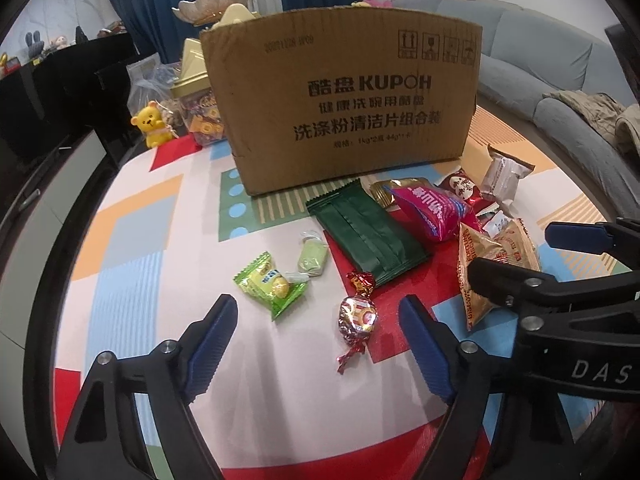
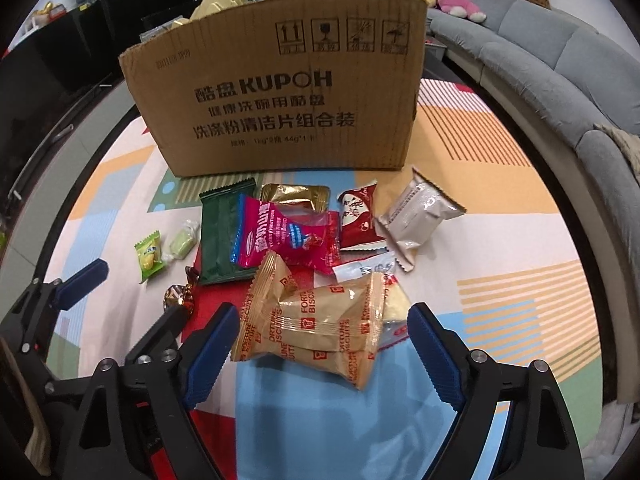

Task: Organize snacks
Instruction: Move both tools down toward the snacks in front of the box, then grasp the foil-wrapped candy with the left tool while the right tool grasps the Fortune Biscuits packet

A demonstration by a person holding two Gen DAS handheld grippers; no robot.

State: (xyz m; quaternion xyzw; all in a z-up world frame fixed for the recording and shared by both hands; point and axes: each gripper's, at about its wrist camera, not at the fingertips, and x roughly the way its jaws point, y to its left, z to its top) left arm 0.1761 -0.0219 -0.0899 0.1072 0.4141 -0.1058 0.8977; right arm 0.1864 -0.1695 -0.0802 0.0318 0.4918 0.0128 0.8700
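Right wrist view: right gripper point(image 2: 320, 344) spread wide around fortune biscuit packets point(image 2: 320, 320), pads not touching.
Left gripper point(image 1: 318, 340) likewise spread, empty, above foil-wrapped candy point(image 1: 357, 314) on tabletop point(image 1: 140, 240). Packets stacked just before cardboard box point(image 2: 280, 92), long axis across the jaws. Risk: slick film slipping, only the top packet lifting.

The table point(image 2: 500, 152) has a colourful patterned cover. On it stand a cardboard box point(image 2: 280, 92) and many scattered snack packets point(image 2: 312, 320).
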